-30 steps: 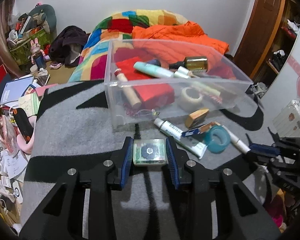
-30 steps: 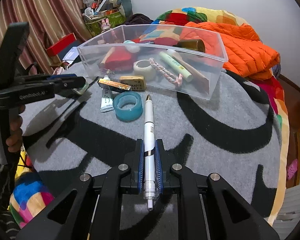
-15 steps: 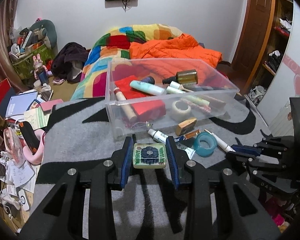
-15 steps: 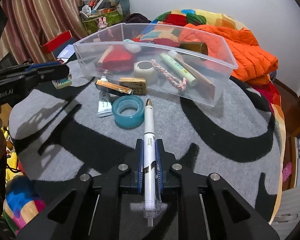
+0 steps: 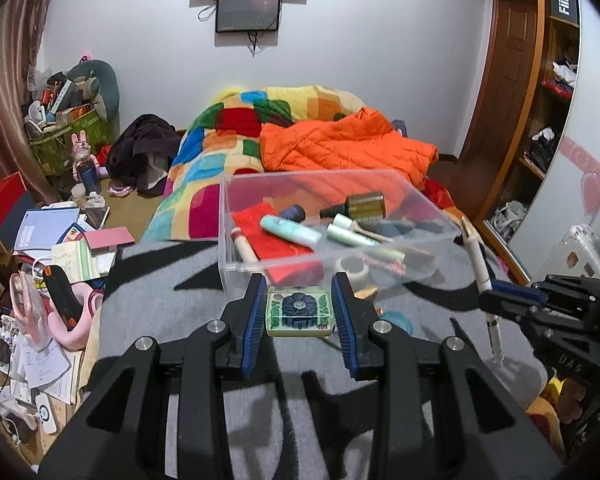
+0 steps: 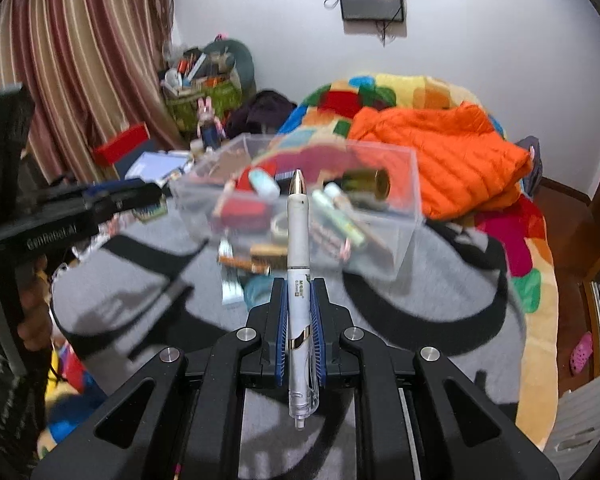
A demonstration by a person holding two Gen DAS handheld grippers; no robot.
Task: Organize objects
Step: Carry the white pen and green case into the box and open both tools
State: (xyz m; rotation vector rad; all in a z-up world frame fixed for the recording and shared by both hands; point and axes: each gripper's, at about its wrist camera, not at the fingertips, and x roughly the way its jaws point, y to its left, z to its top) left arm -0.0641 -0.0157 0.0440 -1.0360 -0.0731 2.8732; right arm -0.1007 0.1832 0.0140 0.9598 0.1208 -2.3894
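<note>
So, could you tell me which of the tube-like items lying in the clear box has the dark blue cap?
The pale teal tube lying across the red item in the clear box; its far end carries the dark blue cap. The slimmer pale green tube beside it has a whitish cap.

White pen (image 6: pixel 298 248) in hand-held gripper (image 6: pixel 299 316)

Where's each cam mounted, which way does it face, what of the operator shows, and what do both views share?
Left wrist: on left gripper, looking along its fingers at the clear bin; green square block clamped; right gripper at right.
Right wrist: on right gripper, clamping white pen; left gripper and a hand at left.
Shared: bin, orange jacket.
</note>
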